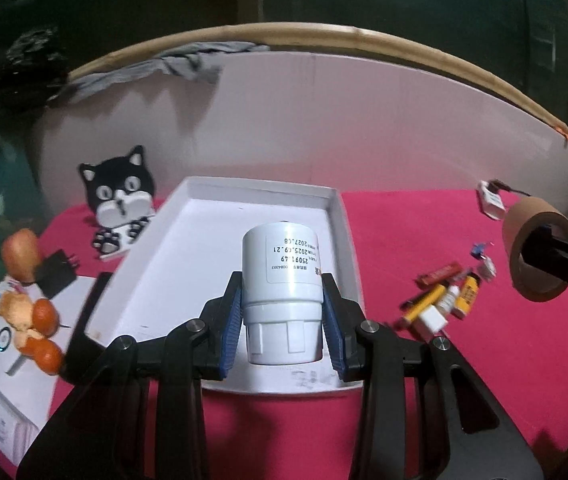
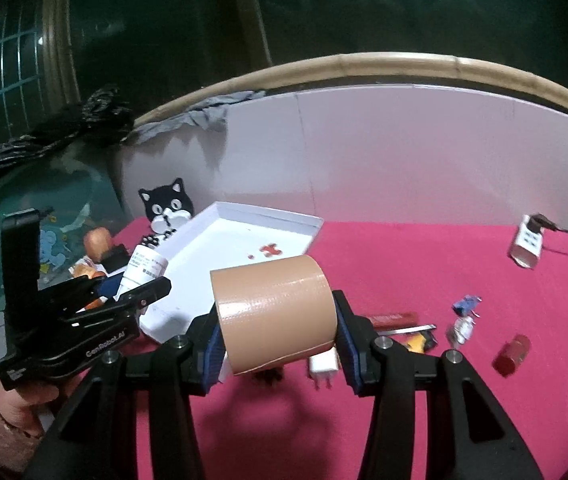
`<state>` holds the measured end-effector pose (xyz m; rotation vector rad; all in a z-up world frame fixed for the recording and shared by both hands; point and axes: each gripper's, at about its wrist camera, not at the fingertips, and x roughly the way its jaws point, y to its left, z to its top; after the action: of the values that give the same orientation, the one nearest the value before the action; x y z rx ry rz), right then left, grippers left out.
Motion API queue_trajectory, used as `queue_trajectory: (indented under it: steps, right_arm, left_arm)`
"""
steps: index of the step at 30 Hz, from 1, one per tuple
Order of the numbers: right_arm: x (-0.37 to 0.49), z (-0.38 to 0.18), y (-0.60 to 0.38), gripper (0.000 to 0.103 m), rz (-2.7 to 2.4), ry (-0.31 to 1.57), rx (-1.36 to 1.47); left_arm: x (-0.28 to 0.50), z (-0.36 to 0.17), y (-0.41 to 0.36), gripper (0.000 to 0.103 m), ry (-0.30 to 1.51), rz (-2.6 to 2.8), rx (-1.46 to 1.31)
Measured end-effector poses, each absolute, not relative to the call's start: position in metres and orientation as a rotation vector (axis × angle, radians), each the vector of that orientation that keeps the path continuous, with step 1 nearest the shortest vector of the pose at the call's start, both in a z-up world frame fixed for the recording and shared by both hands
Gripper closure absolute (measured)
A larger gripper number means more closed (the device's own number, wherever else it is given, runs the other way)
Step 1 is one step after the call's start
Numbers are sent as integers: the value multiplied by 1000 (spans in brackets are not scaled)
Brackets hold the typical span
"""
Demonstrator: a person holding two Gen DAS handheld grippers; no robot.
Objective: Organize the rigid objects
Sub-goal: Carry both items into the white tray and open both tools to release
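Observation:
My left gripper point(image 1: 282, 320) is shut on a white plastic bottle point(image 1: 282, 276) with a printed label, held above the near part of a shallow white tray point(image 1: 187, 240). My right gripper point(image 2: 279, 344) is shut on a roll of tan tape point(image 2: 275, 312), held over the pink cloth in front of the tray point(image 2: 219, 248). In the left wrist view the tape roll point(image 1: 532, 248) and the right gripper show at the right edge. In the right wrist view the left gripper point(image 2: 139, 292) and the bottle point(image 2: 143, 268) appear at the left, over the tray's near corner.
A cat figure point(image 1: 119, 204) stands left of the tray. Toy fruit point(image 1: 23, 256) and white boxes point(image 1: 15, 380) lie at far left. Small items point(image 1: 444, 296) are scattered on the pink cloth point(image 2: 404, 420), with a red cylinder point(image 2: 512, 354) and a white charger point(image 2: 526, 242). A white board point(image 1: 324, 120) backs the table.

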<state>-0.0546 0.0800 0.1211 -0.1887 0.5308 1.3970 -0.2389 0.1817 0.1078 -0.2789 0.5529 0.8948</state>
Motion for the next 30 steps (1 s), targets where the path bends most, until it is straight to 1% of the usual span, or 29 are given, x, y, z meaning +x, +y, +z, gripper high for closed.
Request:
queue_trajectory:
  steps: [10, 17, 23, 30]
  right_arm:
    - [-78, 129, 120, 55, 1454, 522, -231]
    - [-91, 133, 150, 55, 1463, 524, -251]
    - [-98, 121, 185, 55, 1445, 564, -307]
    - [-105, 102, 226, 55, 1418, 614, -364]
  left_arm:
    - [-267, 115, 214, 67, 536, 979, -281]
    - [-263, 115, 247, 67, 536, 980, -327]
    - [-245, 97, 290, 67, 576, 987, -409]
    - [-238, 79, 323, 67, 598, 1030, -450]
